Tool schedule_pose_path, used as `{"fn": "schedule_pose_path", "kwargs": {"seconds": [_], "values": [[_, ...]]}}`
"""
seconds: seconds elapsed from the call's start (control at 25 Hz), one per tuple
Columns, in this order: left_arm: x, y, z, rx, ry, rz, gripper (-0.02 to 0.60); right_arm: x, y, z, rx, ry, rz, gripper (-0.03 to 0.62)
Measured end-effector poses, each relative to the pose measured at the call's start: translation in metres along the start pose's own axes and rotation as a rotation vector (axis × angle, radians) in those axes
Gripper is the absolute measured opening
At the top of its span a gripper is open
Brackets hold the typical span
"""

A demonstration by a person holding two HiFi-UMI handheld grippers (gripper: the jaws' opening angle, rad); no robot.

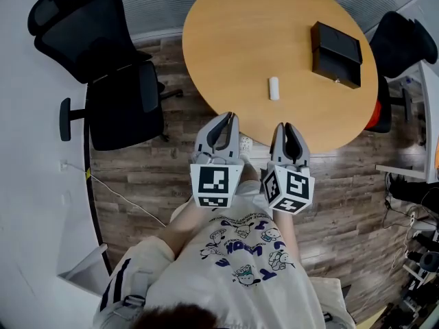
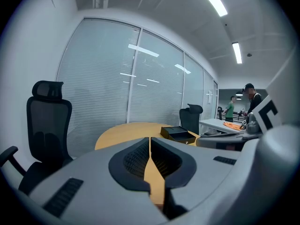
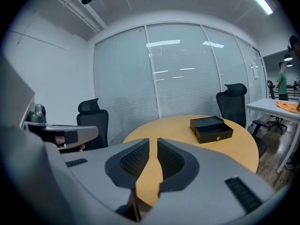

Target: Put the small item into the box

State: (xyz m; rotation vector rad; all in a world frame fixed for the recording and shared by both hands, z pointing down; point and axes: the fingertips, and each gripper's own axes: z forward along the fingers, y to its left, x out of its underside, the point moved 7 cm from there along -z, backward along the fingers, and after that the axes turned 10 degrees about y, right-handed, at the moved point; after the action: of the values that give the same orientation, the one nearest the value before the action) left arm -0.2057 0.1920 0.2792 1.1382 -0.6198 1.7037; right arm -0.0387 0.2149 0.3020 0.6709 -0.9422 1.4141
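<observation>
A small white cylinder (image 1: 274, 88) lies on the round wooden table (image 1: 233, 40), a little left of and nearer than an open black box (image 1: 336, 53). The box also shows in the left gripper view (image 2: 178, 133) and the right gripper view (image 3: 211, 128); the cylinder shows in neither. My left gripper (image 1: 228, 117) and right gripper (image 1: 285, 125) hover side by side at the table's near edge, pointing toward the cylinder but well short of it. Both are shut with nothing between the jaws, as the left gripper (image 2: 150, 138) and right gripper (image 3: 153, 140) views confirm.
A black office chair (image 1: 103, 60) stands left of the table and another (image 1: 405, 40) at its far right. A white desk (image 3: 274, 108) with an orange cloth is to the right, with people (image 2: 229, 109) standing beyond it. Glass walls with blinds close the room behind the table.
</observation>
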Motion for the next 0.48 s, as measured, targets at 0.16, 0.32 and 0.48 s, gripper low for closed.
{"fn": "schedule_pose_path", "kwargs": {"seconds": [0.16, 0.32, 0.48], "values": [[-0.005, 0.001, 0.021, -0.013, 0.007, -0.008, 0.023, -0.007, -0.011, 0.021, -0.014, 0.015, -0.004, 0.048], [-0.012, 0.001, 0.042, -0.026, 0.021, -0.015, 0.023, -0.016, -0.022, 0.042, -0.028, 0.034, -0.001, 0.049], [-0.017, 0.003, 0.063, -0.038, 0.038, -0.025, 0.023, -0.023, -0.031, 0.063, -0.049, 0.06, -0.005, 0.063]]}}
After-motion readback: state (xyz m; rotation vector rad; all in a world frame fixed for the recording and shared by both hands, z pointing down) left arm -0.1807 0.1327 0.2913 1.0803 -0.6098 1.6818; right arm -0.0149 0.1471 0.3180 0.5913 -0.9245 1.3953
